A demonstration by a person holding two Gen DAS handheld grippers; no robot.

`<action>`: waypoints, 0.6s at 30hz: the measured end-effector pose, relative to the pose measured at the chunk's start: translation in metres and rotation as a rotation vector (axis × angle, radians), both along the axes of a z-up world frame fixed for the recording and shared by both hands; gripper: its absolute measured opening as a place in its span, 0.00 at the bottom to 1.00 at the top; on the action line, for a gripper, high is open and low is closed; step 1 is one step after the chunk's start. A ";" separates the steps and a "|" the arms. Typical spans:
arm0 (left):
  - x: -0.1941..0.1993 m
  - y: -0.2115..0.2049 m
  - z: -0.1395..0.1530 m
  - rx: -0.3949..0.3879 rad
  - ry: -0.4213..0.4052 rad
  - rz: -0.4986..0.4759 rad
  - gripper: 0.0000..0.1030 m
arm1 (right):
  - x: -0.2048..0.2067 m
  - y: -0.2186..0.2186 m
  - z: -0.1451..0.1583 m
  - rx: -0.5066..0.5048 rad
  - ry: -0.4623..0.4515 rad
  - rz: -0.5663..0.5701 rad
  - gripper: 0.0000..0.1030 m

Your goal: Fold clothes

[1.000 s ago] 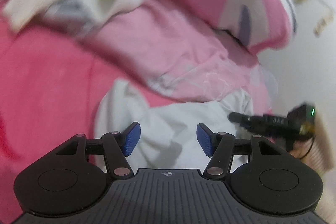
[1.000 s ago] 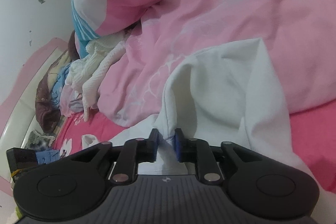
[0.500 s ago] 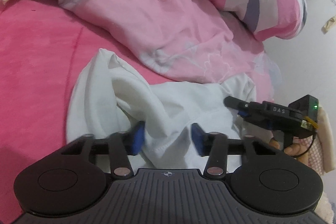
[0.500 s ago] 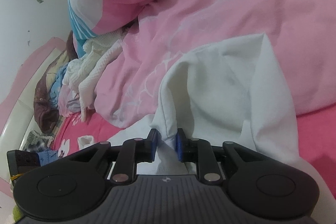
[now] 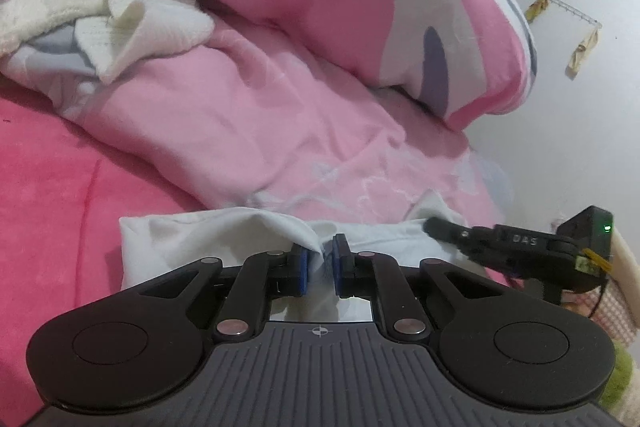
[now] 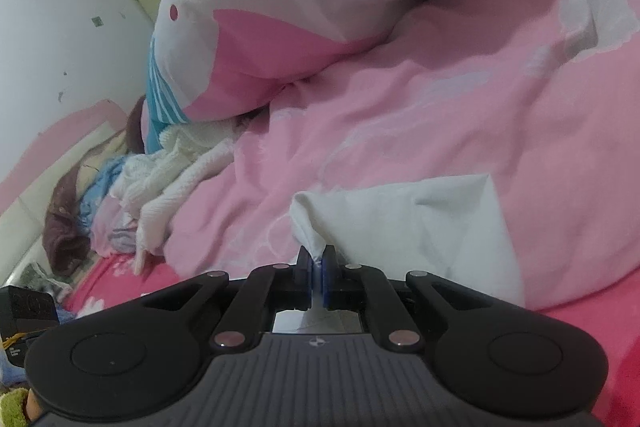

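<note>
White garment lay crumpled on the red bedspread, against the pink duvet. The left gripper was closing on a bunched ridge of its cloth; the right gripper pinched another edge, its pads pressed nearly together. Doing this step well probably meant securing both grips first, then lifting evenly and drawing the fabric taut.

Each black claw has blue pads, silver pivot screws and a ribbed grey body.
</note>
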State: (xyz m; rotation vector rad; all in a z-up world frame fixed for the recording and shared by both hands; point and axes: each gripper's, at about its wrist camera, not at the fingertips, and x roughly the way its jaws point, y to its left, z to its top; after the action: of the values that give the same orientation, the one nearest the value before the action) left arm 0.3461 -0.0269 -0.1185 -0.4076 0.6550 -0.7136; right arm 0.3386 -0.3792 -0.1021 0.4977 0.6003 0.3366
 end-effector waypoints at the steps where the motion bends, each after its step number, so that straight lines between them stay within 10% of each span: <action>1: 0.002 -0.001 -0.003 0.005 0.015 -0.006 0.12 | 0.001 0.000 -0.002 -0.004 0.005 -0.003 0.04; 5: 0.006 -0.001 -0.008 0.023 0.087 -0.017 0.32 | 0.001 -0.003 -0.007 -0.004 0.047 -0.007 0.07; 9: -0.001 0.008 0.002 0.041 0.120 -0.012 0.63 | -0.013 -0.011 0.003 -0.025 0.086 -0.007 0.43; 11: -0.011 0.014 0.011 0.082 0.099 0.025 0.77 | -0.025 -0.014 0.010 -0.046 0.081 -0.012 0.45; 18: -0.040 0.016 0.037 0.206 -0.014 0.089 0.80 | -0.053 -0.008 0.032 -0.125 0.008 0.039 0.36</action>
State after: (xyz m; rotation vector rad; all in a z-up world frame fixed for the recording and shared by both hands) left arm 0.3059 -0.0106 -0.0816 -0.2399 0.6858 -0.5578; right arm 0.2856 -0.3872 -0.0701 0.3679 0.6350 0.3316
